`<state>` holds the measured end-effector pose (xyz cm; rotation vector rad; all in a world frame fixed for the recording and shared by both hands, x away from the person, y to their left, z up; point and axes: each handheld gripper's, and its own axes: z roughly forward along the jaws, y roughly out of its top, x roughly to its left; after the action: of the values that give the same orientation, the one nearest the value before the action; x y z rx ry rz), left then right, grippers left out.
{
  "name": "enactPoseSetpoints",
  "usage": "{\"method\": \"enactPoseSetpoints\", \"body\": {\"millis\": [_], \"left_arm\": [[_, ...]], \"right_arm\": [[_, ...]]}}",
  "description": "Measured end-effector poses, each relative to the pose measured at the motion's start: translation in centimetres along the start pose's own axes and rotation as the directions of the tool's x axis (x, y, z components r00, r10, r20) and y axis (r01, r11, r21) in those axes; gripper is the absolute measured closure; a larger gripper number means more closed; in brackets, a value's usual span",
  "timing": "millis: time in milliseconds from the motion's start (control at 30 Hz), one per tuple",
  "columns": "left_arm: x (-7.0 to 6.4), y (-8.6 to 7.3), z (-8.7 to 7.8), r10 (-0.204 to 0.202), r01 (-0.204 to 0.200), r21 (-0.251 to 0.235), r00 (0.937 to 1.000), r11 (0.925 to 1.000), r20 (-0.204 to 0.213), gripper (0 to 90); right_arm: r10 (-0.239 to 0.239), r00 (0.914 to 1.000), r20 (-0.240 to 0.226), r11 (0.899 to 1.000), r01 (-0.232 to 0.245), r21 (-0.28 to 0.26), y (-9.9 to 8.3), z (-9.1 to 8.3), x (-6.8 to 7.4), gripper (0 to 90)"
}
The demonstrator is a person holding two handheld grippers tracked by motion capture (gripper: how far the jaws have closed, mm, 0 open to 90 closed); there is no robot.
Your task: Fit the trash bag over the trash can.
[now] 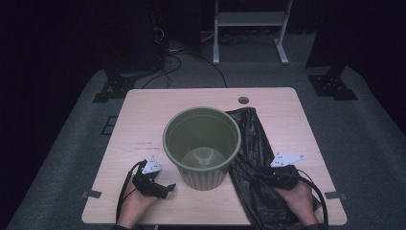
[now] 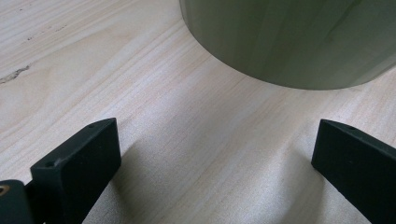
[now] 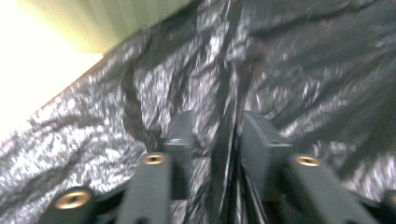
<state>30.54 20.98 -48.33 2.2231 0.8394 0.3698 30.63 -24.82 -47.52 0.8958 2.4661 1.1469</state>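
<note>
A green ribbed bin [image 1: 202, 143] stands upright and empty in the middle of the wooden table [image 1: 143, 110]. A black plastic bag [image 1: 249, 163] lies flat to its right, running from the back of the bin to the front edge. My right gripper [image 1: 268, 178] rests on the bag, and in the right gripper view its jaws pinch a fold of the bag [image 3: 224, 140]. My left gripper [image 1: 165, 189] lies low on the table at the bin's front left, jaws wide apart with bare wood between them [image 2: 215, 158]; the bin's wall [image 2: 289, 42] is just ahead.
A round cable hole [image 1: 243, 100] sits near the table's far edge. Tape strips mark the front corners [image 1: 91, 194]. Beyond the table are a white frame's legs [image 1: 249, 33], black stands and cables on grey carpet.
</note>
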Motion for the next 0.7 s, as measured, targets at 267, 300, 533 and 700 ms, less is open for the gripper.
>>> {"method": "enactPoseSetpoints", "body": {"millis": [267, 300, 533, 700], "left_arm": [[0.0, 0.0, 0.0, 0.004, -0.004, 0.001, 1.0, 1.0, 0.001, 0.0], [0.0, 0.0, 0.1, 0.004, -0.004, 0.001, 1.0, 1.0, 0.002, 0.0], [0.0, 0.1, 0.1, 0.005, -0.005, 0.002, 1.0, 1.0, 0.004, 0.0], [0.0, 0.1, 0.1, 0.005, -0.005, 0.003, 1.0, 1.0, 0.005, 0.0]], "right_arm": [[0.079, 0.9905, 0.113, 0.997, -0.08, 0.01, 1.1, -1.1, -1.3, 28.3], [0.086, 0.9879, 0.129, 0.996, -0.088, 0.009, 1.1, -1.2, -1.7, 27.5], [0.169, 0.9648, 0.202, 0.984, -0.178, 0.027, 0.7, -1.3, -4.5, 20.1], [0.199, 0.952, 0.232, 0.975, -0.216, 0.046, 0.0, -0.9, -5.8, 19.2]]}}
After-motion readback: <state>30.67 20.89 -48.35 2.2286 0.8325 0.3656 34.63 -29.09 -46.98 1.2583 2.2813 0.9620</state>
